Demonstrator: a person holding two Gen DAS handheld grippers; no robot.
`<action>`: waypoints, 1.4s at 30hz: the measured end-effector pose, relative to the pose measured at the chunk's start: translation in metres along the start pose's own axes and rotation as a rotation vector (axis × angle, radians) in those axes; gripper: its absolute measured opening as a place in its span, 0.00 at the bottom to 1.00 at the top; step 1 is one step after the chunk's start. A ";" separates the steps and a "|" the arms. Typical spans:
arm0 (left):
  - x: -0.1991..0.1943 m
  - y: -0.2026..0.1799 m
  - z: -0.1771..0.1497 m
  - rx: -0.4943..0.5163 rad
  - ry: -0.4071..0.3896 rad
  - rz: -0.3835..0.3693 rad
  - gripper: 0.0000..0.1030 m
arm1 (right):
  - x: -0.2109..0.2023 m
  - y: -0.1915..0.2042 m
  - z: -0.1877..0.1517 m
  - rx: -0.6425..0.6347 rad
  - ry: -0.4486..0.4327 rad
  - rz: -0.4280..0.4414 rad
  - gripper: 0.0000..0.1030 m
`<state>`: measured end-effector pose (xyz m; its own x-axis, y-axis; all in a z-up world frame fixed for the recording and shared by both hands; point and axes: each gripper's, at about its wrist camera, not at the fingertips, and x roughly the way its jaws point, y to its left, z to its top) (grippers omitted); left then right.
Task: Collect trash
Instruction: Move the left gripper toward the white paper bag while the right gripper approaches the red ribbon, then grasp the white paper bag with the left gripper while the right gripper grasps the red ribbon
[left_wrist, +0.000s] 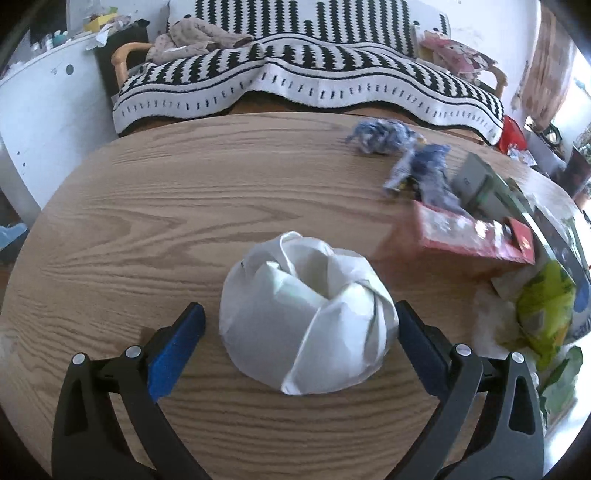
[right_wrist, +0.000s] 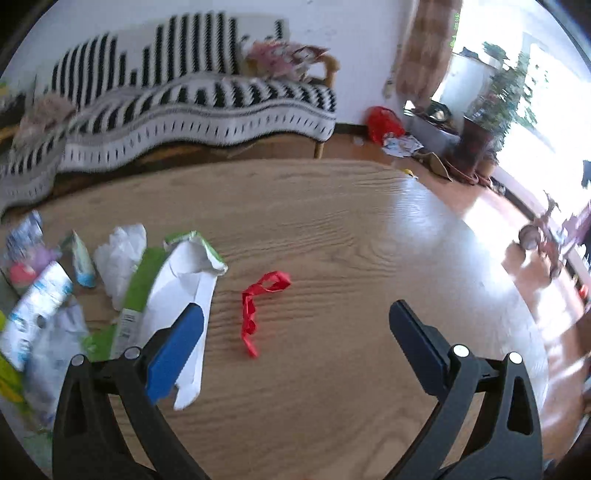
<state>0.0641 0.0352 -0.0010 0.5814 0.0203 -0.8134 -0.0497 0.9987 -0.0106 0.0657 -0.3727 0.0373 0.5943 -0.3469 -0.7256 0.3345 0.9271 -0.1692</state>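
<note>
Left hand-held gripper (left_wrist: 301, 332) spreading apart around crumpled white paper bag (left_wrist: 308, 317) on worktop (left_wrist: 147, 221), right hand-held gripper (right_wrist: 295, 325) gaping apart over red ribbon (right_wrist: 258, 306)

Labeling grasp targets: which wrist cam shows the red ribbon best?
Right wrist. The red ribbon lies unobstructed on the wooden table, ahead of the open right gripper, a little left of centre between its fingers. The left wrist view doesn't show it at all; there the open left gripper straddles a crumpled white paper wad.
</note>
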 end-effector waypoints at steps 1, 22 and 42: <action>0.002 0.002 0.002 -0.004 0.003 0.010 0.95 | 0.009 0.004 0.003 -0.023 0.011 -0.012 0.95; 0.010 0.003 0.012 -0.015 0.016 0.045 0.95 | 0.073 -0.020 0.008 0.093 0.110 0.009 0.94; -0.001 0.007 0.009 -0.035 -0.034 -0.074 0.71 | 0.051 -0.029 -0.019 0.131 0.075 0.151 0.32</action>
<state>0.0710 0.0421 0.0050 0.6118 -0.0511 -0.7893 -0.0338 0.9953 -0.0907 0.0726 -0.4142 -0.0074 0.5903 -0.1892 -0.7847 0.3406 0.9397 0.0297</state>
